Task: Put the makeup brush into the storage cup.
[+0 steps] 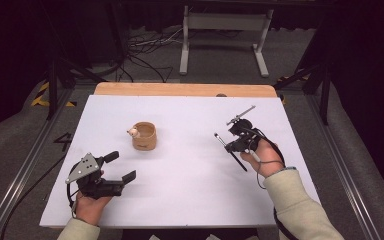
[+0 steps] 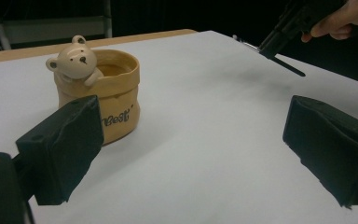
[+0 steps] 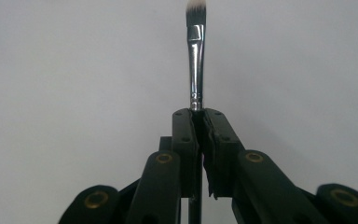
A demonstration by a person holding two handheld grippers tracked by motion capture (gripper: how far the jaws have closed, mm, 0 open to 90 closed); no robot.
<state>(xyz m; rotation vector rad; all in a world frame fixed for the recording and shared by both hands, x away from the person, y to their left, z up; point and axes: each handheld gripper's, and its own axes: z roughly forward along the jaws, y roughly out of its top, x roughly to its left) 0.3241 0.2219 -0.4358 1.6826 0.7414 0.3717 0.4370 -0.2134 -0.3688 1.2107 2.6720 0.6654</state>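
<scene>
Right gripper view: right tool [image 3: 199, 121] clamps a brush [image 3: 196, 56] near its ferrule; left tool [image 2: 191, 140] is wide, cup [image 2: 107, 100] just ahead-left. Thin handle may pivot between pads during insertion.

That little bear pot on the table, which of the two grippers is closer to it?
The left. The left gripper sits open just in front of the bear pot, toward the person. The right gripper, shut on a brush, is farther off to the pot's right.

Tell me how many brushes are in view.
1: the brush, clamped in the right gripper above the table's right side, bristles pointing away in the right gripper view. None shows inside the bear pot.
</scene>
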